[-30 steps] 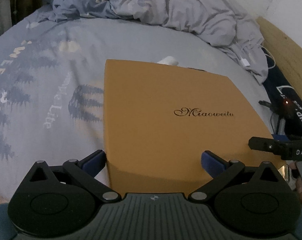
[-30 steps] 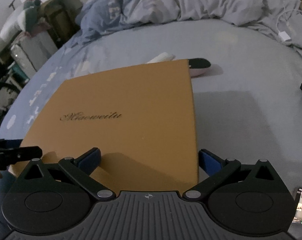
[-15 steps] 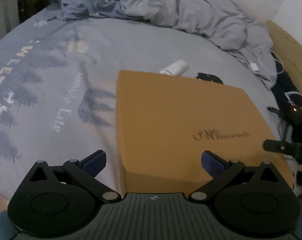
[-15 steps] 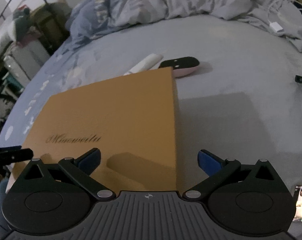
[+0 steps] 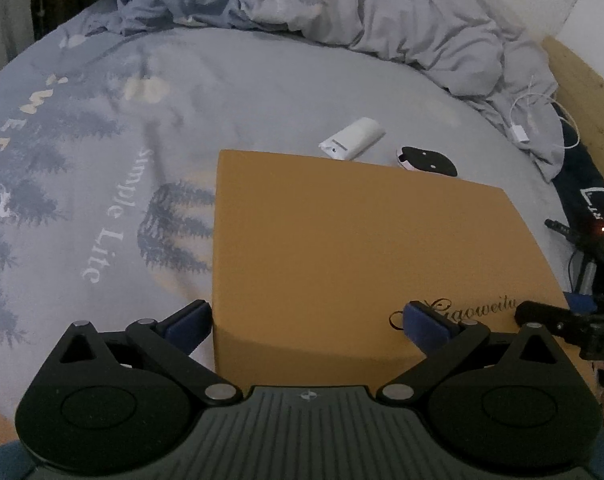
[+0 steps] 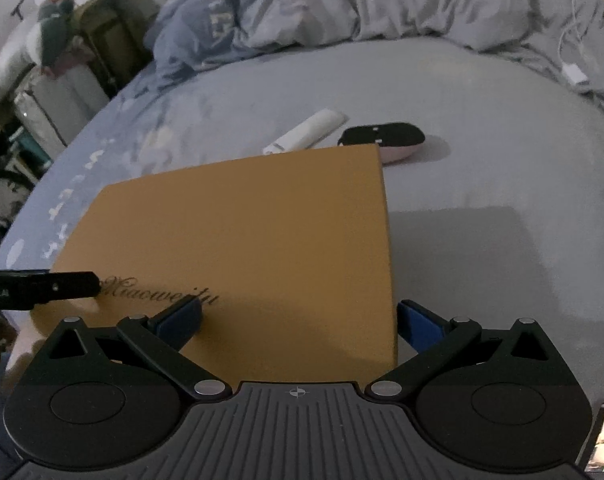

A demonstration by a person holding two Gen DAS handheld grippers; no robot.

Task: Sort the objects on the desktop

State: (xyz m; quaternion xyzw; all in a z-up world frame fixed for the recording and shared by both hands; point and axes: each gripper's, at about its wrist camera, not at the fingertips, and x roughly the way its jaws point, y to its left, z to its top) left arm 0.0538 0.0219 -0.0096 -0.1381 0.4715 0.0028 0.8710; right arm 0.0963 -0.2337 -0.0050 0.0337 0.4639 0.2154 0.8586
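An orange box [image 5: 354, 248] with a dark script logo lies flat on the bed sheet [image 5: 101, 160]. My left gripper [image 5: 308, 320] is open at the box's near left corner: one finger hangs beside the left edge, the other above the lid. My right gripper [image 6: 297, 318] is open at the near right corner [image 6: 386, 320] in the same way. Each view shows the other gripper's tip at its edge. Behind the box lie a white stick-shaped device [image 5: 352, 143] and a black-topped pink mouse [image 6: 382, 138].
A crumpled grey-blue duvet [image 5: 362, 12] fills the far side of the bed. A white charger and cable [image 5: 520, 132] lie at the right, near a wooden headboard [image 5: 582, 92]. Dark gear with a red light [image 5: 598, 236] sits right of the box. Clutter stands beyond the bed's left side [image 6: 41, 80].
Both views have drawn back and up from the box, so it sits lower in frame. The white device and the mouse behind it now show in full. Both grippers stay open.
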